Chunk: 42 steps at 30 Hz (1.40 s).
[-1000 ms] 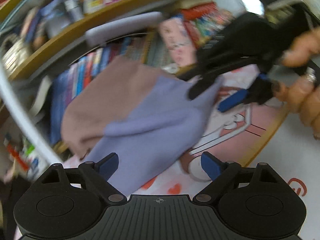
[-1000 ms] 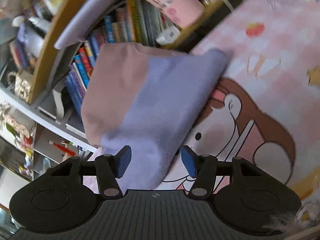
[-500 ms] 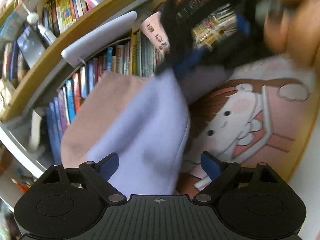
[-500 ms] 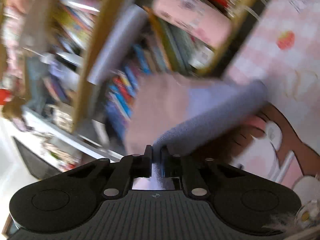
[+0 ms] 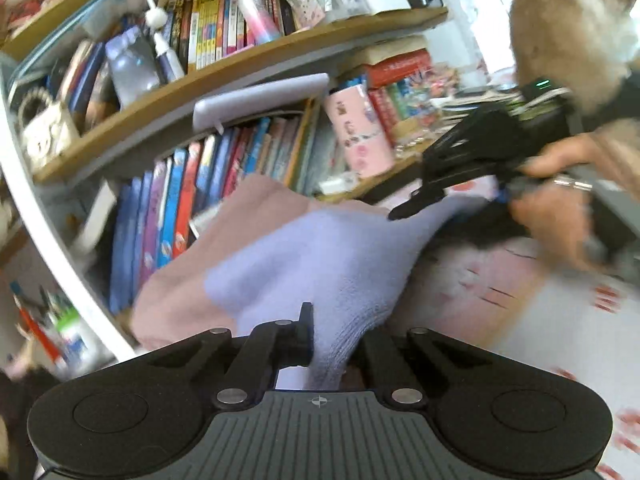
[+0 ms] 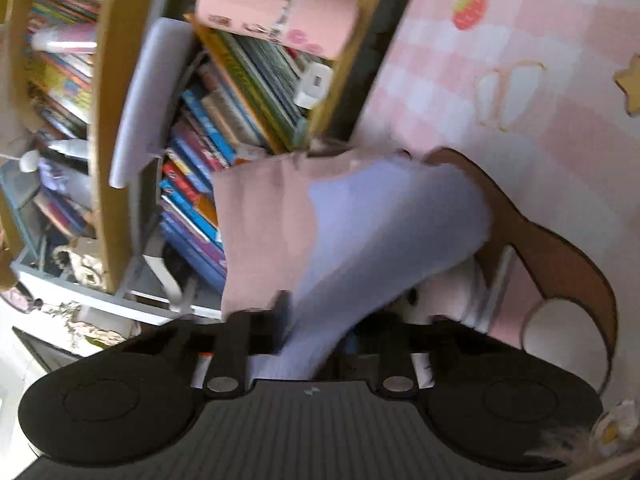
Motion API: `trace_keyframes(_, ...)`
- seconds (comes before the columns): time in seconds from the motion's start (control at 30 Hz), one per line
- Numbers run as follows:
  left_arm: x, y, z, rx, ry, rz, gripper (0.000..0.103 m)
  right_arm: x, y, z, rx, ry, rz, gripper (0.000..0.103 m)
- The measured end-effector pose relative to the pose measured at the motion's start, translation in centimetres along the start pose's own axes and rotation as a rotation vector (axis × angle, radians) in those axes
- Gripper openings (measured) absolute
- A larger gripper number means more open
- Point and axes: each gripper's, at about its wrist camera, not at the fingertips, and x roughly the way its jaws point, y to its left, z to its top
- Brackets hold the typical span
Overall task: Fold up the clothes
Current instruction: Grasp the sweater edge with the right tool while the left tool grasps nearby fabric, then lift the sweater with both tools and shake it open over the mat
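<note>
Two grippers pinch one garment [image 5: 320,256], a soft lilac-and-dusty-pink piece lifted just in front of the bookshelf [image 5: 240,80]. Nearer the bookshelf, the left gripper [image 5: 332,344] is clenched on a lilac edge; farther from it, the right gripper [image 6: 312,340] grips another lilac edge. Judging by the sag, keep both pinches level and taut, then lower onto the pink mat [image 6: 540,80] squarely.

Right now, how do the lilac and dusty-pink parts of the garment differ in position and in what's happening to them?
The lilac part is pinched by the left gripper and right gripper; the dusty-pink part is gripped by neither. Lilac lies nearer both cameras and over the cartoon mat; pink lies farther, toward the bookshelf. Both belong to one soft garment.
</note>
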Motion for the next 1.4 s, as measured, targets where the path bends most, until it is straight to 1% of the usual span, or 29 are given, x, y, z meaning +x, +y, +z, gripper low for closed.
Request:
trace_keyframes(0.07,-1.9,-0.1,-0.8,-0.044,0.003,-0.034,0.004,-0.6,0.3,-0.6,-0.014,0.007,0.024,0.013)
trace_keyframes(0.1,-2.8,-0.1,-0.9,-0.066,-0.005,-0.058,0.004,-1.3,0.9,-1.1,-0.033,-0.001,0.057,0.013)
trace_keyframes(0.17,-4.7,0.0,-0.8,-0.108,-0.034,-0.112,0.004,-3.2,2.3,-1.9,-0.077,-0.029,0.144,0.012)
trace_keyframes(0.23,-6.9,0.2,-0.2,-0.149,-0.094,-0.202,0.004,-5.9,5.3,-2.2,-0.161,-0.075,0.239,0.012)
trace_keyframes(0.3,-9.2,0.7,1.2,-0.182,-0.192,-0.306,0.004,-8.8,9.0,-2.2,-0.265,-0.128,0.332,0.012)
trace_keyframes(0.4,-12.8,3.1,4.0,-0.294,-0.43,-0.496,0.004,-13.3,14.6,-2.3,-0.423,-0.208,0.472,0.012)
trace_keyframes(0.43,-13.1,3.7,3.9,-0.329,-0.451,-0.521,0.004,-14.6,16.5,-2.4,-0.477,-0.232,0.518,0.012)
trace_keyframes(0.5,-12.5,4.8,2.4,-0.393,-0.424,-0.528,0.004,-16.5,20.7,-2.9,-0.599,-0.252,0.626,0.012)
trace_keyframes(0.53,-12.3,5.4,1.7,-0.425,-0.41,-0.531,0.004,-17.1,22.5,-3.3,-0.659,-0.257,0.662,0.012)
trace_keyframes(0.57,-12.0,5.9,1.0,-0.457,-0.396,-0.534,0.004,-17.4,24.1,-3.9,-0.724,-0.26,0.673,0.012)
trace_keyframes(0.6,-11.7,6.5,0.3,-0.488,-0.382,-0.536,0.004,-17.1,25.3,-4.6,-0.782,-0.26,0.655,0.012)
trace_keyframes(0.63,-11.4,7.0,-0.5,-0.52,-0.368,-0.539,0.004,-16.3,25.8,-5.3,-0.816,-0.252,0.614,0.012)
trace_keyframes(0.7,-10.8,8.1,-1.9,-0.584,-0.339,-0.544,0.004,-13.4,25.5,-6.5,-0.847,-0.217,0.501,0.012)
trace_keyframes(0.73,-10.6,8.7,-2.6,-0.616,-0.324,-0.547,0.004,-11.3,24.6,-6.9,-0.855,-0.186,0.429,0.012)
trace_keyframes(0.8,-10.0,9.8,-4.1,-0.679,-0.295,-0.551,0.004,-5.8,21.4,-7.8,-0.831,-0.084,0.256,0.012)
trace_keyframes(0.83,-9.4,10.1,-5.4,-0.699,-0.238,-0.514,0.005,-3.1,19.6,-8.4,-0.813,-0.031,0.168,0.012)
trace_keyframes(0.87,-8.7,10.3,-7.0,-0.711,-0.158,-0.455,0.006,-0.3,17.9,-8.9,-0.795,0.022,0.08,0.012)
trace_keyframes(0.9,-8.3,10.6,-8.4,-0.723,-0.101,-0.404,0.006,2.2,16.3,-9.6,-0.781,0.071,0.005,0.012)
trace_keyframes(0.93,-8.3,11.1,-9.5,-0.726,-0.074,-0.364,0.007,3.9,15.4,-10.5,-0.789,0.106,-0.03,0.012)
trace_keyframes(0.97,-8.5,11.7,-10.3,-0.725,-0.065,-0.336,0.008,5.6,14.5,-11.5,-0.795,0.141,-0.065,0.012)
trace_keyframes(1.0,-8.8,12.2,-11.1,-0.723,-0.061,-0.312,0.012,7.3,13.5,-12.4,-0.802,0.177,-0.1,0.012)
trace_keyframes(1.03,-9.2,12.8,-11.8,-0.725,-0.061,-0.289,0.016,8.8,12.8,-13.4,-0.809,0.207,-0.125,0.012)
trace_keyframes(1.07,-9.7,13.4,-12.5,-0.727,-0.067,-0.266,0.019,9.8,12.7,-14.3,-0.822,0.222,-0.124,0.012)
trace_keyframes(1.1,-10.2,13.9,-12.9,-0.724,-0.072,-0.243,0.027,10.7,12.7,-15.1,-0.842,0.232,-0.137,0.012)
trace_keyframes(1.13,-10.7,14.2,-12.9,-0.714,-0.083,-0.21,0.035,11.6,12.8,-15.7,-0.867,0.241,-0.152,0.012)
trace_keyframes(1.2,-12.0,14.5,-12.6,-0.685,-0.118,-0.138,0.043,13.4,13.9,-16.9,-0.928,0.26,-0.175,0.013)
trace_keyframes(1.23,-12.6,14.7,-12.4,-0.675,-0.139,-0.118,0.047,13.9,14.0,-17.8,-0.959,0.273,-0.181,0.015)
trace_keyframes(1.33,-13.9,15.3,-11.8,-0.663,-0.191,-0.093,0.051,14.9,14.5,-19.7,-1.046,0.307,-0.201,0.025)
trace_keyframes(1.4,-14.9,15.0,-11.9,-0.65,-0.192,-0.099,0.051,13.6,14.3,-20.3,-1.079,0.308,-0.173,0.03)
